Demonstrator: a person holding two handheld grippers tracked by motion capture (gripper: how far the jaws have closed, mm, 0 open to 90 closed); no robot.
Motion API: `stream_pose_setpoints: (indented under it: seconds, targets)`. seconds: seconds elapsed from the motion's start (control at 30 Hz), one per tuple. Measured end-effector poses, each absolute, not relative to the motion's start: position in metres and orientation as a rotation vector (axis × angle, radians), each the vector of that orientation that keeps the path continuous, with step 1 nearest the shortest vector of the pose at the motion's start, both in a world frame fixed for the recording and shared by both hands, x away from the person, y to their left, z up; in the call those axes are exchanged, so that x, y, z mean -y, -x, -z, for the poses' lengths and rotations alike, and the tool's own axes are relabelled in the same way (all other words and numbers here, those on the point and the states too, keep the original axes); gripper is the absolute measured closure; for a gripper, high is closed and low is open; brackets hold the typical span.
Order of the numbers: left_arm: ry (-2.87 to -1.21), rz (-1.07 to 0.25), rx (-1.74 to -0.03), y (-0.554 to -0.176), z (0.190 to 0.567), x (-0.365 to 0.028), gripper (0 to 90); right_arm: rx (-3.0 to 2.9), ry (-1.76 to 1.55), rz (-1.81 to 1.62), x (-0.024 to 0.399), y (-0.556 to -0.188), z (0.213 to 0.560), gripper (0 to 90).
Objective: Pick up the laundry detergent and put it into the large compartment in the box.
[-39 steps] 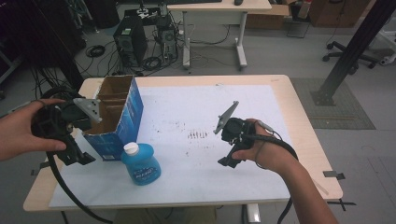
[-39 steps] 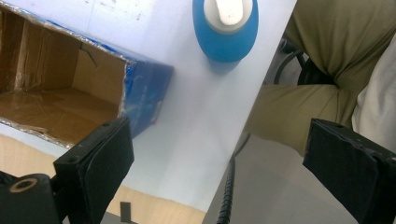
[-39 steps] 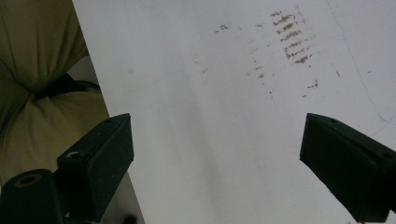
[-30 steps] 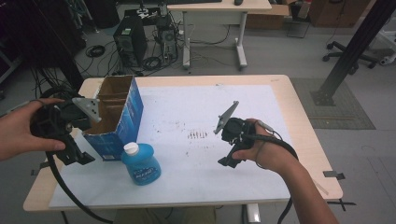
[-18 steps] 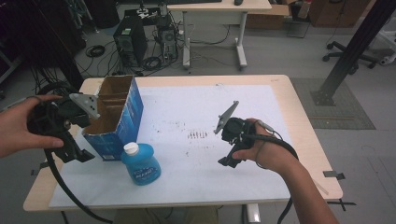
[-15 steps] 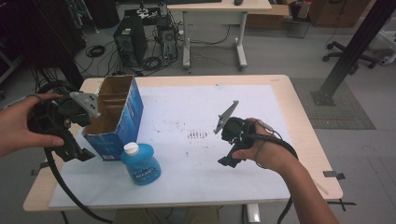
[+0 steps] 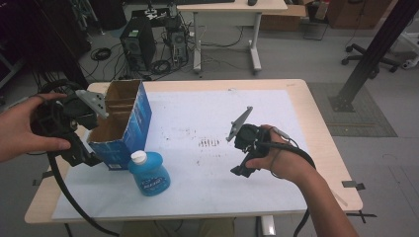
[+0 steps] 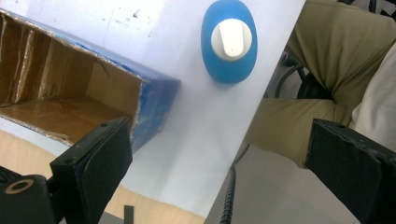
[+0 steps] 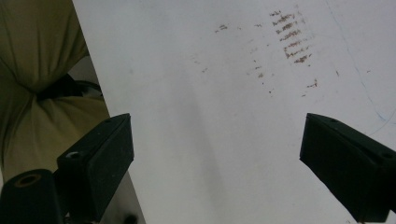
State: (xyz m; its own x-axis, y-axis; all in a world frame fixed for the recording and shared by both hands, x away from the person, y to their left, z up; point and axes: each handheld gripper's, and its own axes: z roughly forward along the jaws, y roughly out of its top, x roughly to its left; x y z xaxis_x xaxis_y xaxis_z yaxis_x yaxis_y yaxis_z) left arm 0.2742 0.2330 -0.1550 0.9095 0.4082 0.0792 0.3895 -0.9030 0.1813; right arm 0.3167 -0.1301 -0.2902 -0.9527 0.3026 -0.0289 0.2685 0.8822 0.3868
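The blue cardboard box (image 7: 121, 126) stands open-topped at the left end of the table (image 7: 316, 123), on the white sheet (image 7: 207, 113) that covers most of it. Its outside is glossy blue with pale print low on the near face; inside it is bare brown card, with ragged top edges and a divider across the far part. The left gripper (image 7: 74, 131) is right up against the box's left side, one jaw at the rim, jaws spread wide with nothing between them. Just beside the box's near corner stands a squat blue bottle (image 7: 148, 173) with a white cap (image 8: 231, 39). Well apart, toward the right, the right gripper (image 7: 244, 148) hangs over bare sheet near some brown smudges (image 7: 210, 143), likewise wide open and empty.
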Motion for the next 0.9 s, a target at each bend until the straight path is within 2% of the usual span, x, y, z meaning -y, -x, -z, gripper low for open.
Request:
stream_pose_setpoints:
  seconds: [0.9]
  targets:
    - [-2.899,-0.175,-0.696,-0.282,0.15,-0.2,7.9,-2.963,-0.446,-0.596,0.131,-0.316,0.291,9.7]
